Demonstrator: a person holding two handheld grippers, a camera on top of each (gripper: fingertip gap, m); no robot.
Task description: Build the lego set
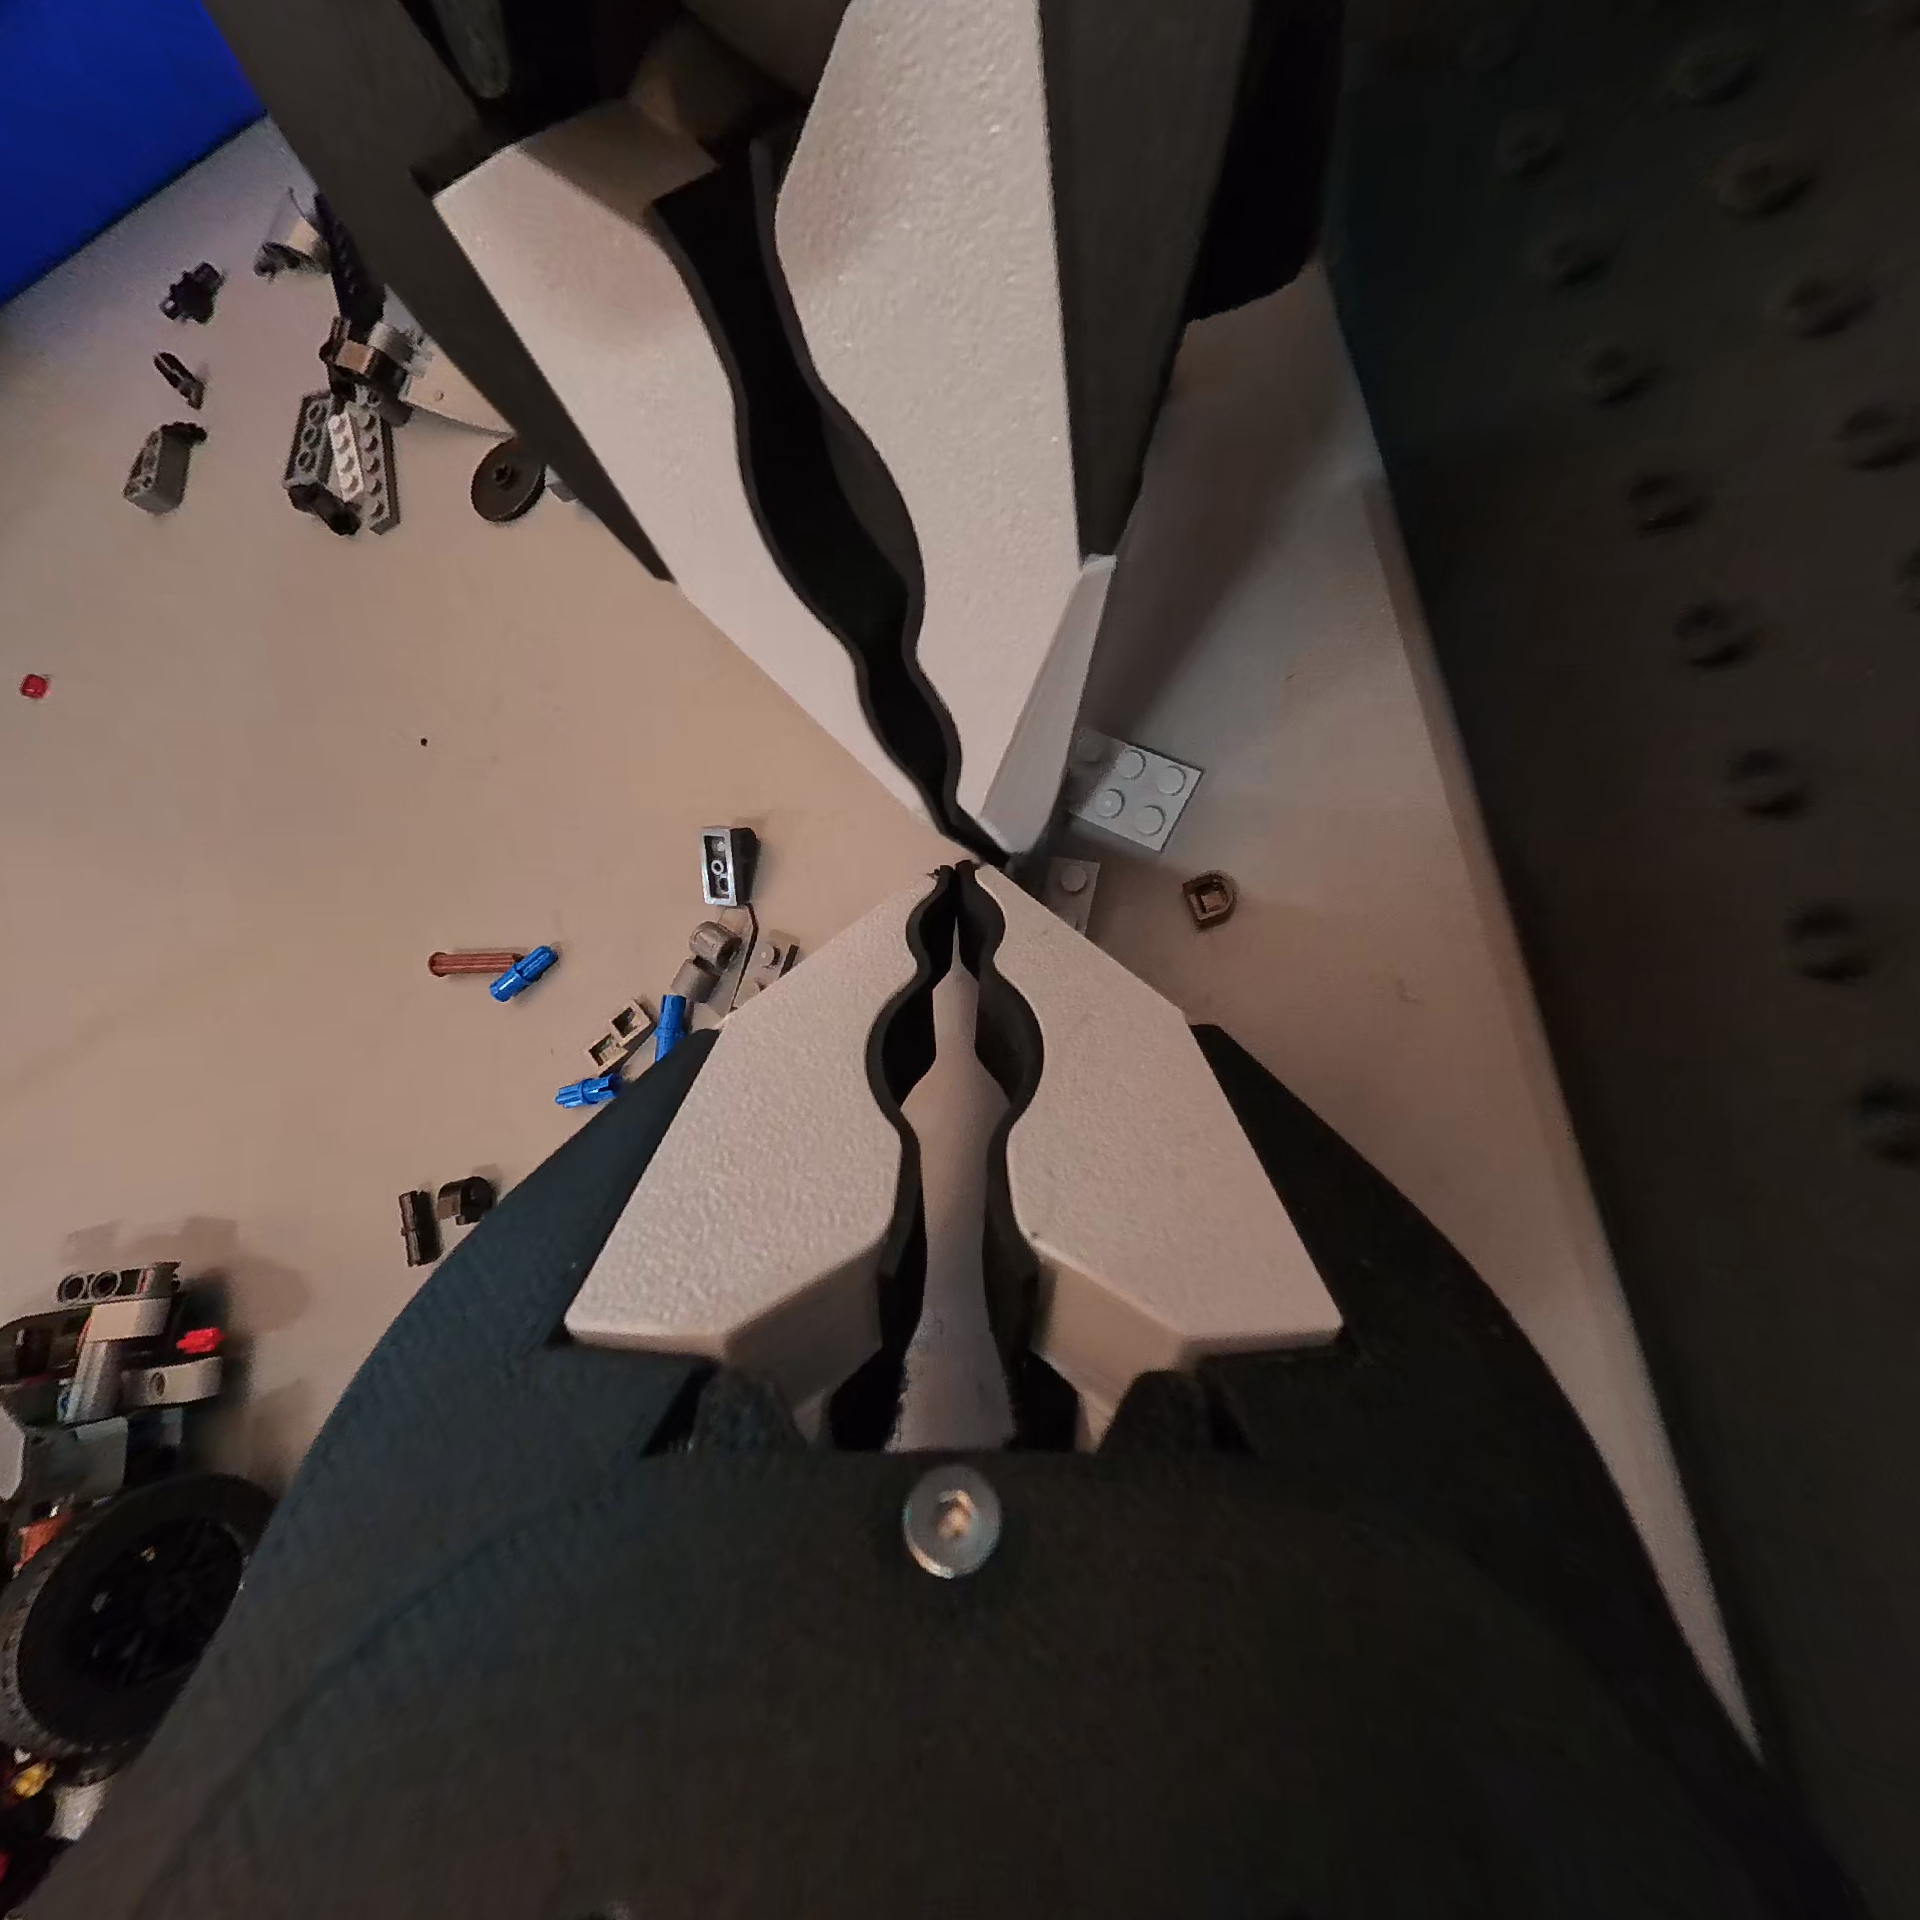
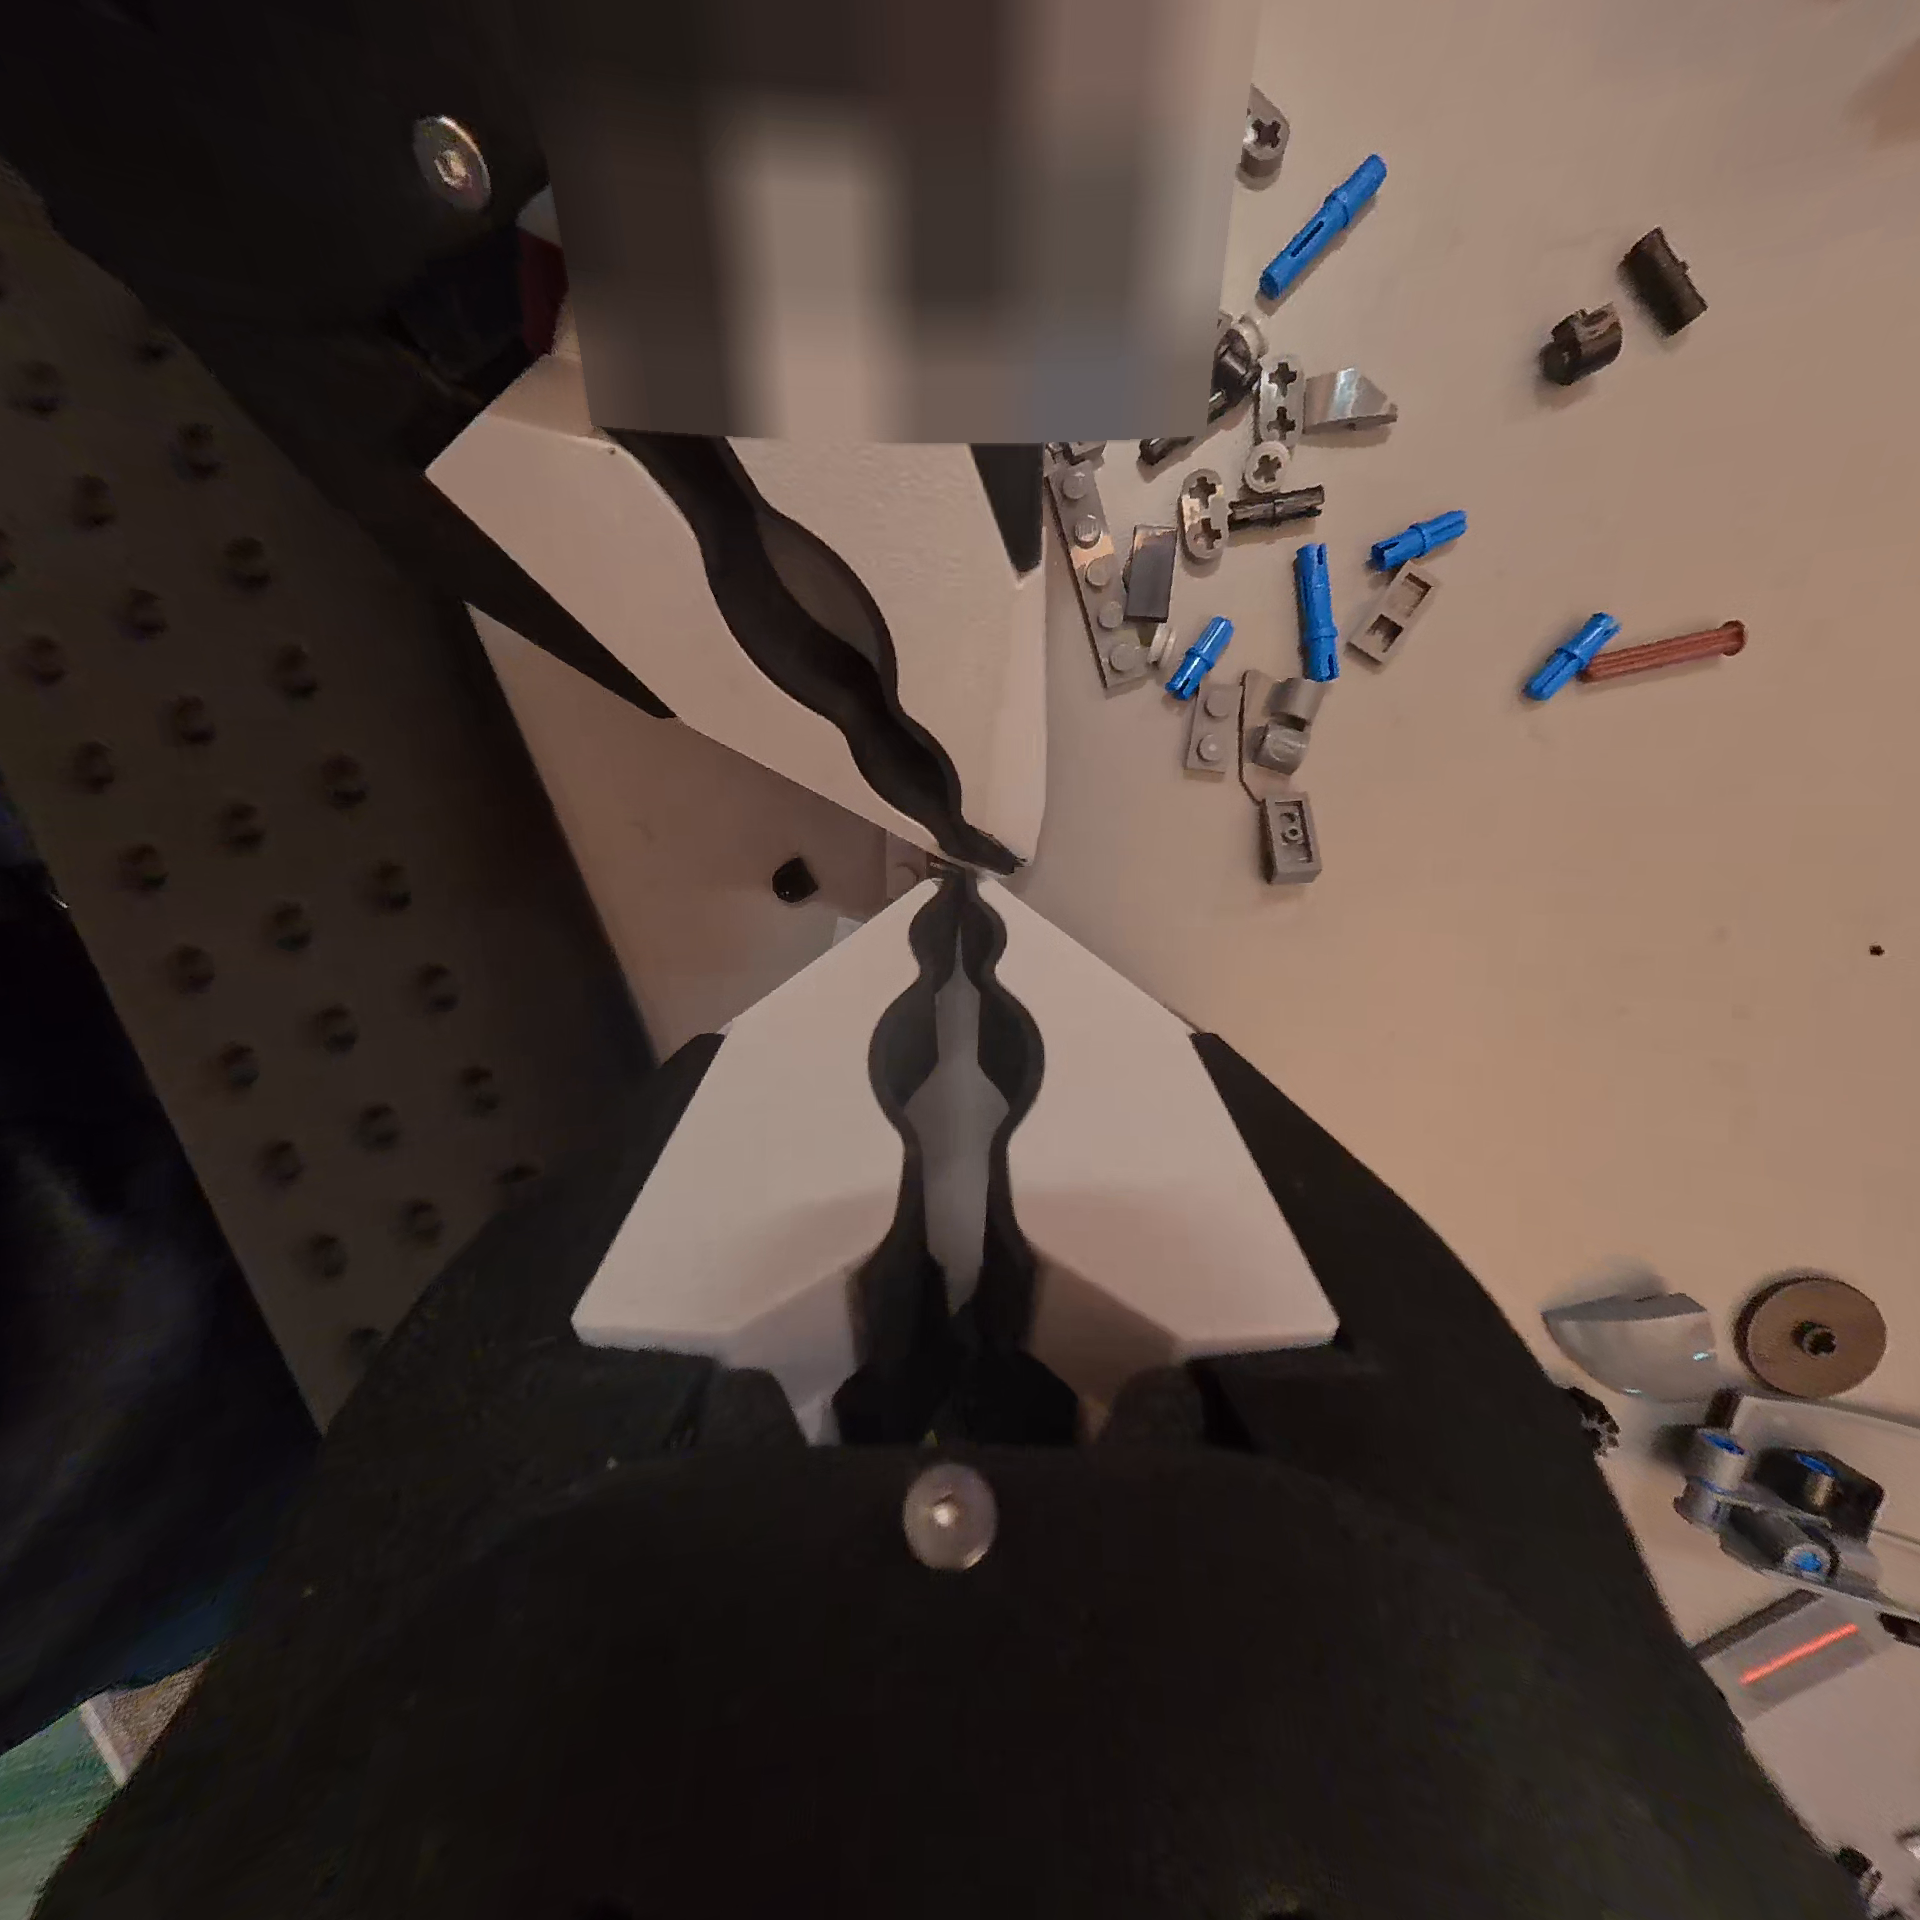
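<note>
At lower left of the left wrist view sits the half-built wheeled model point(image 1: 99, 1475), far from finished. Centre frame, left gripper point(image 1: 956, 883) and right gripper point(image 1: 971, 847) meet tip to tip, both clenched on something tiny, unidentifiable. Loose blue pins point(image 2: 1314, 613) are scattered upper right in the right wrist view.

No writing, label or number can be read anywhere (neither view shows any).
</note>
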